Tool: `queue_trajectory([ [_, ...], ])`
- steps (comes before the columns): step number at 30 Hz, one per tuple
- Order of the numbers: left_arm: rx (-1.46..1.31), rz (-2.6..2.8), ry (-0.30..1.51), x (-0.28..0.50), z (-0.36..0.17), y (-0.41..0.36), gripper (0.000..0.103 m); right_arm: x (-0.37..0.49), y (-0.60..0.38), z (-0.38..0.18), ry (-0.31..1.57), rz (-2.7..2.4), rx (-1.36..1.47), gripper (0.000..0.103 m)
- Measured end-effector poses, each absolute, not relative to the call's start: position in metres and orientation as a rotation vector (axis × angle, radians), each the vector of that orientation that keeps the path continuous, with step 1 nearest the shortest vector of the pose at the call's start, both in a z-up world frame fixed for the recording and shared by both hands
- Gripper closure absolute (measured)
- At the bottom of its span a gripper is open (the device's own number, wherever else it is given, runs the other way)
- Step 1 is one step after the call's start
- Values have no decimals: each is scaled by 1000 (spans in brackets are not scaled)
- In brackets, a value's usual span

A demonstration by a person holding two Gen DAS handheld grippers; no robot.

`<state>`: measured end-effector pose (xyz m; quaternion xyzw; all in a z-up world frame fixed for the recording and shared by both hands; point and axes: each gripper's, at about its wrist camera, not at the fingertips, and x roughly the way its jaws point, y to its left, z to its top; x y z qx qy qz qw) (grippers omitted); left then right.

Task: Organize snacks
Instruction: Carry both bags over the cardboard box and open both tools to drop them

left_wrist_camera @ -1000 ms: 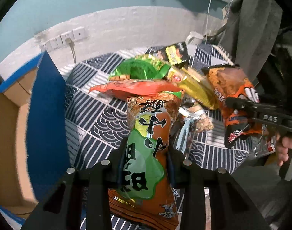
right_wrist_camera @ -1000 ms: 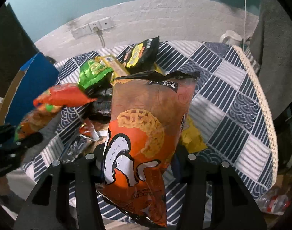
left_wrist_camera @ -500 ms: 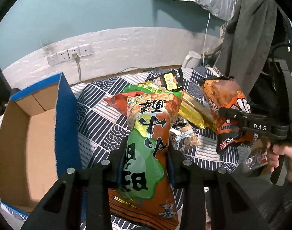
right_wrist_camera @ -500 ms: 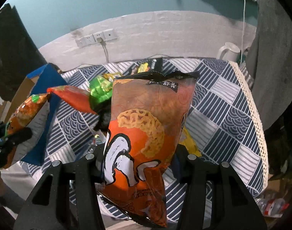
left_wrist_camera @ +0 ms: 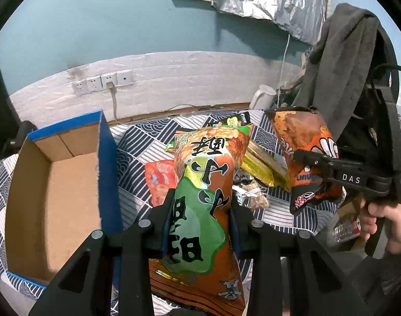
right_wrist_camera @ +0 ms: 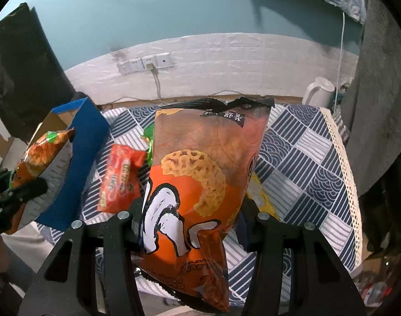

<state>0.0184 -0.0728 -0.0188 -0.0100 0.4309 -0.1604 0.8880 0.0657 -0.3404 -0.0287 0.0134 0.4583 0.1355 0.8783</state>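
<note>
I am lifting both bags higher off the table (right_wrist_camera: 305, 163) than a second ago. My left hand-held gripper (left_wrist_camera: 200, 218) is clamping the green-orange bag (left_wrist_camera: 205, 184); my right hand-held gripper (right_wrist_camera: 192, 216) is squeezing the mushroom bag (right_wrist_camera: 198, 184). Both are hiding the snack pile (left_wrist_camera: 255, 163) beneath.

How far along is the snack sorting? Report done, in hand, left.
Done: nothing; the cardboard box looks empty. In hand: left gripper clamps the green-and-orange bag; right gripper clamps the orange mushroom bag. Left: red pack, yellow pack and others on the cloth.
</note>
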Motion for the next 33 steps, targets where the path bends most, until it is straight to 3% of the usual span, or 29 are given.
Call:
queue_trajectory([
  [19,-96,-175,812,14,5,13,67,70,-260,3,921,388,-45,53],
  [33,-157,-39,808,11,-6,93,67,78,-166,21,917,522,-105,53],
])
